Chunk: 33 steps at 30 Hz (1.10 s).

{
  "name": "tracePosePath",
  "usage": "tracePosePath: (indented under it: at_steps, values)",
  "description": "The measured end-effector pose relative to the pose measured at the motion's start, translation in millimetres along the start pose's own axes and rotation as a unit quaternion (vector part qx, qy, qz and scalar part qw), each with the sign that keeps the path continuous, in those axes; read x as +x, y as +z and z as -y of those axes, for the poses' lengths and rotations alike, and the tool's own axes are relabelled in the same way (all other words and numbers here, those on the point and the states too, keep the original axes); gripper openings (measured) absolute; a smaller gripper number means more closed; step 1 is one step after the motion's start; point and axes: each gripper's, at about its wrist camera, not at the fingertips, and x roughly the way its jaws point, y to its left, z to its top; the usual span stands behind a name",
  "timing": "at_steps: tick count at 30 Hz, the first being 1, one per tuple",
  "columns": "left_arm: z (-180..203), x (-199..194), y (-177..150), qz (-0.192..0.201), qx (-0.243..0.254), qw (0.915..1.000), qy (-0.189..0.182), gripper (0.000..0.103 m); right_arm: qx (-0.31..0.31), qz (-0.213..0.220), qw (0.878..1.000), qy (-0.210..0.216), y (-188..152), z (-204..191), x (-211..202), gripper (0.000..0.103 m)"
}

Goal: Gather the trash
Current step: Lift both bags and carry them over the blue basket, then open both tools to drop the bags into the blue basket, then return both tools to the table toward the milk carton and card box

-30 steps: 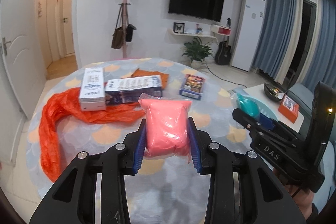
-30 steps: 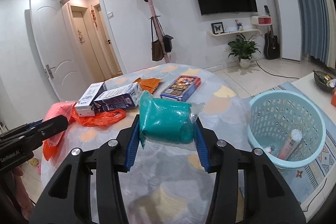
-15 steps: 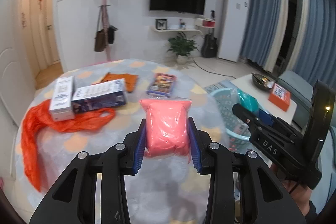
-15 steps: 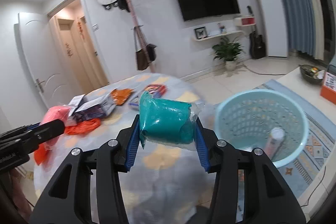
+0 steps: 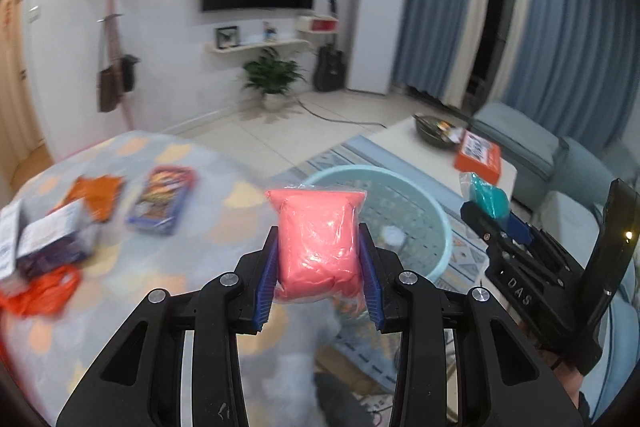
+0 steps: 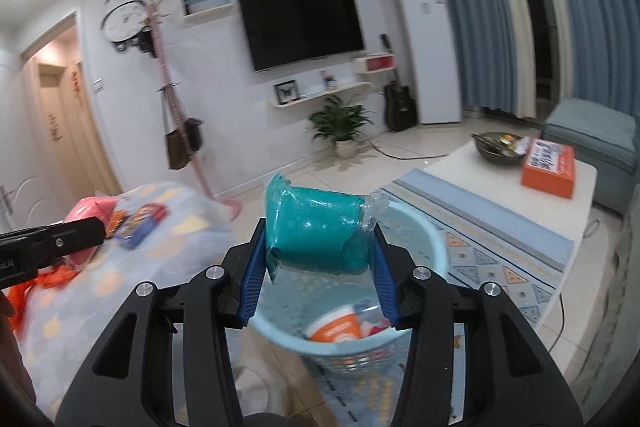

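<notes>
Grippers each carry one bag toward the basket (image 6: 434, 251) on the floor beside the table (image 5: 224, 227). Right gripper (image 6: 318, 247) pinches the teal bag (image 6: 316, 227) just above the rim, placed so a release should drop it inside among the trash already there. Left gripper (image 5: 318, 259) clamps the pink bag (image 5: 316, 239) over the table edge, short of the basket; boxes (image 5: 52, 239) and an orange bag (image 5: 40, 287) lie uncollected on the table.

You've got two grippers (image 5: 319, 269) (image 6: 318, 275), two bagged packets, pink (image 5: 318, 247) and teal (image 6: 316, 229), one basket (image 5: 436, 223), three boxes (image 5: 162, 201) on the table.
</notes>
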Motion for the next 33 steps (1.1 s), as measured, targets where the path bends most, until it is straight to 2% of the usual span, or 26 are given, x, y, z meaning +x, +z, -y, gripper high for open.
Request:
tracePosePath:
  at_steps: [4,8,14,17,18,20,21,22,23,25,28,30,33]
  values:
    - [14,42,16,-0.022,0.015,0.9995,-0.016,0.035,0.012,-0.012,1.000,-0.019,-5,21,23,0.044]
    - [19,75,27,-0.037,0.019,0.9990,-0.015,0.035,0.013,-0.027,0.999,-0.027,-10,32,45,0.044]
    - [16,99,23,-0.051,0.016,0.9985,-0.007,0.035,0.015,-0.043,0.998,-0.031,-13,39,71,0.044]
    - [15,110,20,-0.066,0.011,0.9977,-0.012,0.036,0.010,-0.051,0.998,-0.030,-15,39,77,0.047]
    - [17,117,17,-0.086,0.016,0.9960,-0.018,0.037,0.006,-0.063,0.998,-0.030,-16,38,81,0.048]
    - [20,127,15,-0.116,0.025,0.9929,-0.012,0.042,0.004,-0.080,0.996,-0.037,-17,37,87,0.052]
    - [21,130,14,-0.127,0.028,0.9915,-0.004,0.048,0.007,-0.083,0.996,-0.041,-18,37,88,0.056]
    - [20,129,14,-0.129,0.026,0.9913,-0.001,0.052,0.011,-0.082,0.996,-0.042,-18,38,87,0.057]
    - [17,126,14,-0.124,0.022,0.9920,0.001,0.054,0.016,-0.080,0.996,-0.040,-18,39,85,0.057]
    - [7,114,17,-0.106,0.000,0.9944,0.004,0.067,0.022,-0.078,0.996,-0.039,-17,40,80,0.058]
    - [-7,96,23,-0.084,-0.037,0.9958,-0.002,0.077,0.020,-0.070,0.996,-0.042,-16,38,69,0.058]
    - [-16,83,23,-0.069,-0.060,0.9958,0.001,0.083,0.024,-0.069,0.997,-0.039,-15,37,62,0.058]
    - [-27,62,20,-0.069,-0.075,0.9948,-0.004,0.083,0.034,-0.067,0.997,-0.031,-15,33,52,0.058]
